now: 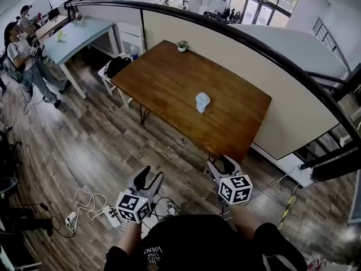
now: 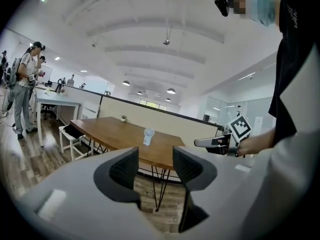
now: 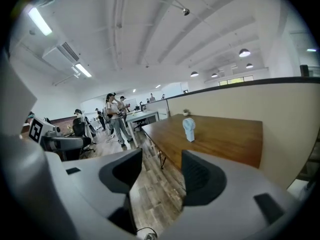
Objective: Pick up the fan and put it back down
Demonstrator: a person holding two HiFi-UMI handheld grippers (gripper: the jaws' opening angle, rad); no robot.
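Note:
A small white fan (image 1: 202, 101) stands upright near the middle of the brown wooden table (image 1: 169, 78); it also shows as the fan (image 2: 148, 136) in the left gripper view and the fan (image 3: 189, 128) in the right gripper view. My left gripper (image 1: 148, 179) and right gripper (image 1: 221, 165) hang side by side over the floor, short of the table's near edge and well apart from the fan. Both are open with nothing between the jaws. The left gripper (image 2: 155, 166) points toward the table. The right gripper (image 3: 161, 171) points at the floor beside it.
A small potted plant (image 1: 181, 46) sits at the table's far end. A beige partition (image 1: 237, 66) with a dark rail runs behind the table. A white stool (image 1: 113, 72) and a pale desk (image 1: 79, 38) stand to the left, with people (image 1: 25, 61) near them. Cables and a power strip (image 1: 96, 210) lie on the floor.

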